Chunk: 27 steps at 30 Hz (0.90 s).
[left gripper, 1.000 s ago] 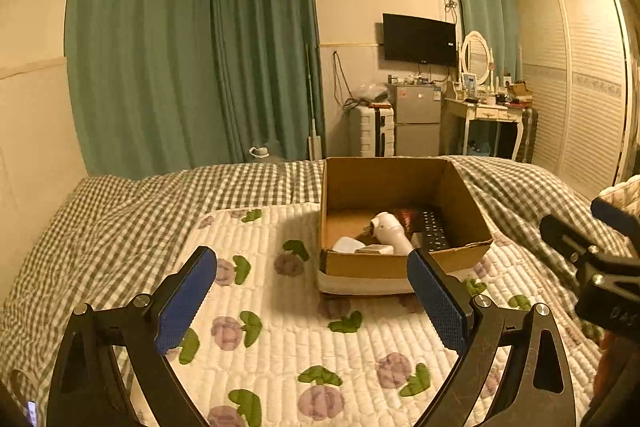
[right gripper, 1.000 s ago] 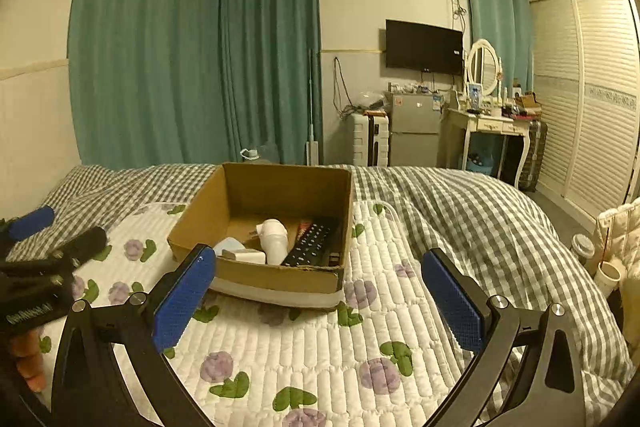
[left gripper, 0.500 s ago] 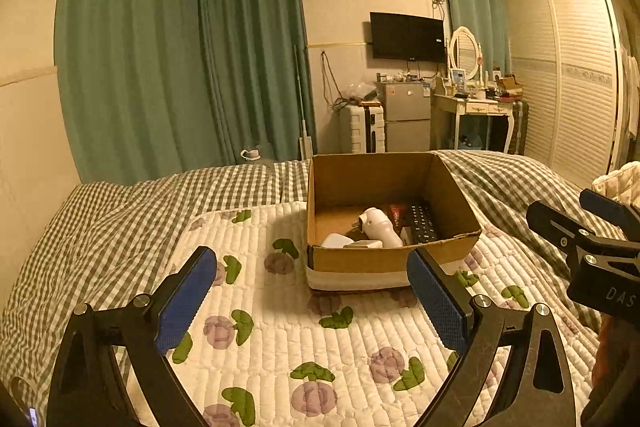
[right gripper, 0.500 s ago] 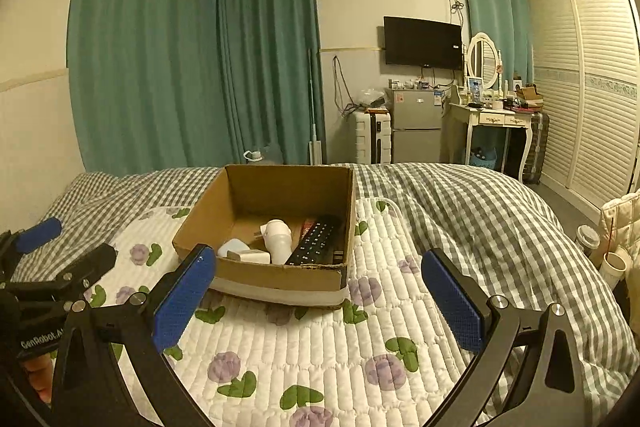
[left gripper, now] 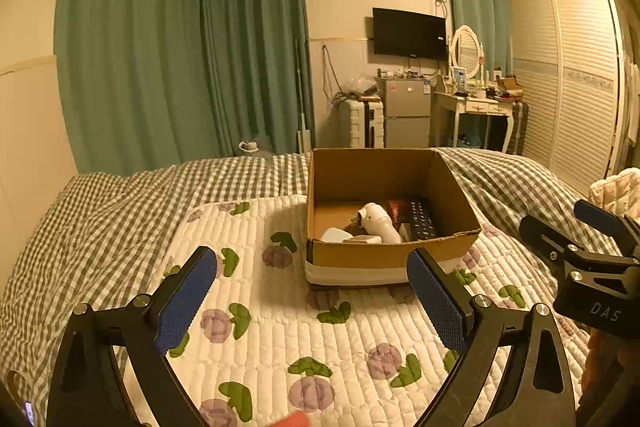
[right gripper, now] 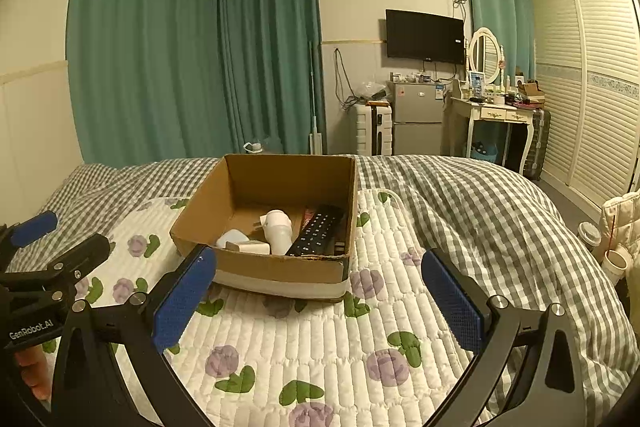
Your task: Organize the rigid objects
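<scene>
An open cardboard box sits on the flowered white quilt. Inside lie a white hair-dryer-like device, a black remote, a small white charger and a reddish item. My left gripper is open and empty, held back from the box's near side. My right gripper is open and empty, also short of the box. Each gripper shows at the edge of the other's view.
The bed has a grey checked duvet. Green curtains, a TV, a small fridge, a dressing table and a louvred wardrobe stand beyond. Paper cups sit at the right.
Both grippers have pulled back a little from the box and risen slightly. The box and its contents have not moved.
</scene>
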Available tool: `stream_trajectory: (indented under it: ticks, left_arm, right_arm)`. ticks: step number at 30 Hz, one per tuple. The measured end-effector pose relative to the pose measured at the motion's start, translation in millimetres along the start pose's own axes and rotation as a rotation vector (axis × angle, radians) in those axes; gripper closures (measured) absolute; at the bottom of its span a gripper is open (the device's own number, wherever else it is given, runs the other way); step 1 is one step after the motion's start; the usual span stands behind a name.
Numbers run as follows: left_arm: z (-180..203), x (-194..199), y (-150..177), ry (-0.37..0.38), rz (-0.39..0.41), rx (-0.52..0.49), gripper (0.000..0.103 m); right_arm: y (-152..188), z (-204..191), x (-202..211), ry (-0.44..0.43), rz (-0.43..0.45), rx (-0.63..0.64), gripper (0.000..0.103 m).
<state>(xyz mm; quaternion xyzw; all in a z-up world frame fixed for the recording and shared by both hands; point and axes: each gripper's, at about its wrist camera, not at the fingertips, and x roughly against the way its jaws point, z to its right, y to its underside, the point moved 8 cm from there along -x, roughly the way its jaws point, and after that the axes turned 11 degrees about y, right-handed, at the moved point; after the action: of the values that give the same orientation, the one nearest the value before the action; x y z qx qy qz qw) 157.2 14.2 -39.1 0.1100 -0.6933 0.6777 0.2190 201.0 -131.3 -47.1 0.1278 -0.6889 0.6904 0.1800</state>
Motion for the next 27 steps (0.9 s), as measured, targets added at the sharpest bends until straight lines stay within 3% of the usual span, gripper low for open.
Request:
stream_trajectory:
  ticks: [27]
  left_arm:
    - [-4.0, 1.1, 2.4, -0.029, 0.002, -0.011, 0.005]
  right_arm:
    - [1.5, 3.2, -5.0, 0.007, -0.011, 0.001, 0.0]
